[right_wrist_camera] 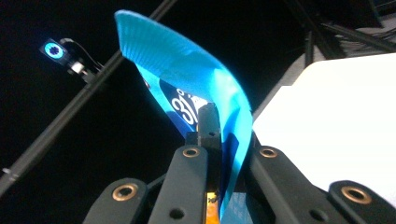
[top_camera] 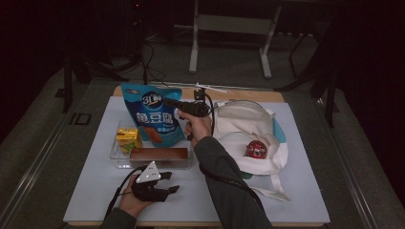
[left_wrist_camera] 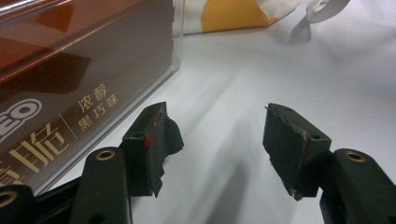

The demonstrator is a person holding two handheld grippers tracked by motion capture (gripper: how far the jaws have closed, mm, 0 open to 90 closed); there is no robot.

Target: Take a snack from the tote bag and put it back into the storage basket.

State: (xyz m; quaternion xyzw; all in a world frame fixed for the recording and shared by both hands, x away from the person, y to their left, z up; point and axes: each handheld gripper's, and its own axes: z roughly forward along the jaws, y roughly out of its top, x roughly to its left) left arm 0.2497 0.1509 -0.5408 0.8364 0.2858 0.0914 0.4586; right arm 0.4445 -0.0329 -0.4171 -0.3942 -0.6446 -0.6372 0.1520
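**One blue snack bag pinched by the right gripper**

One glossy blue foil snack bag [top_camera: 154, 112] stands upright at the table's 11 o'clock, leaning over the back of a clear plastic tray [top_camera: 119, 155]. The right gripper [top_camera: 173, 103] has its jaws closed tight on the bag's right edge; in the right gripper view the blue foil [right_wrist_camera: 187, 70] curls up from between the black jaws. The person's right hand [top_camera: 197, 125] holds that gripper just at the bag's 3 o'clock.

Inside the tray, a small yellow drink carton [top_camera: 128, 138] sits at the bag's 7 o'clock, and a long brown chocolate-biscuit box [top_camera: 159, 153] lies along the tray's front at the bag's 6 o'clock.

At the box's 6 o'clock, the left gripper [top_camera: 169, 183] rests low on the white table [top_camera: 95, 191] in the left hand [top_camera: 131, 200], jaws spread apart with nothing between them; its view shows the brown box [left_wrist_camera: 70, 70] close at 10 o'clock.

Toward the table's 3 o'clock lies a white cloth tote bag [top_camera: 258, 138] with a round red tin [top_camera: 256, 148] on it.
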